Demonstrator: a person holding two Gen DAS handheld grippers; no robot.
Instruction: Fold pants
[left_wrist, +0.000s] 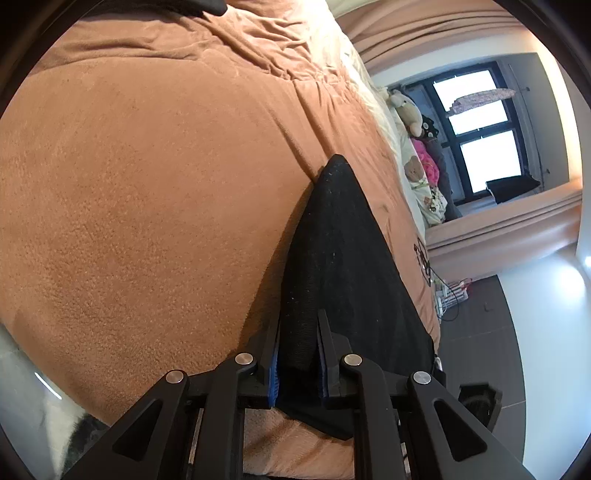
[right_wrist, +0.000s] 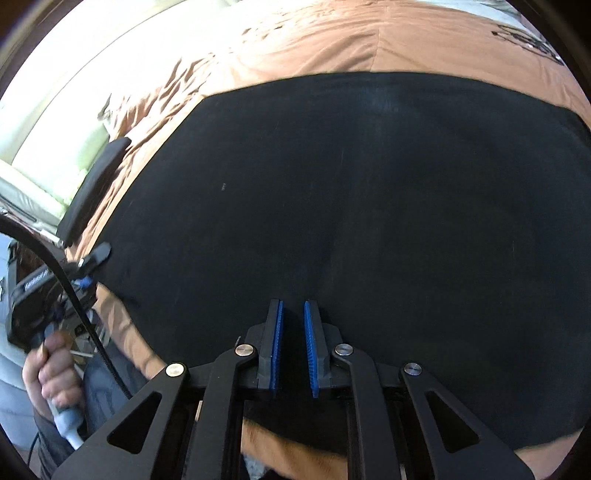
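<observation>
Black pants (left_wrist: 332, 251) lie on an orange blanket (left_wrist: 147, 184) on a bed, and in the left wrist view they run away in a long narrow strip. My left gripper (left_wrist: 298, 321) is shut on a raised fold of them at their near end. In the right wrist view the pants (right_wrist: 351, 184) spread wide and flat. My right gripper (right_wrist: 293, 302) sits at their near edge, its blue pads (right_wrist: 277, 339) close together with black cloth filling the narrow gap. The left gripper (right_wrist: 94, 262) shows at the pants' left edge, held by a hand (right_wrist: 51, 369).
A dark flat object (right_wrist: 92, 184) lies on the blanket (right_wrist: 332, 44) left of the pants. Plush toys and pillows (left_wrist: 417, 147) sit at the bed's far end by a window (left_wrist: 480, 129). Dark tiled floor (left_wrist: 480, 332) runs along the bed's right side. A black cable (right_wrist: 74, 295) hangs near the hand.
</observation>
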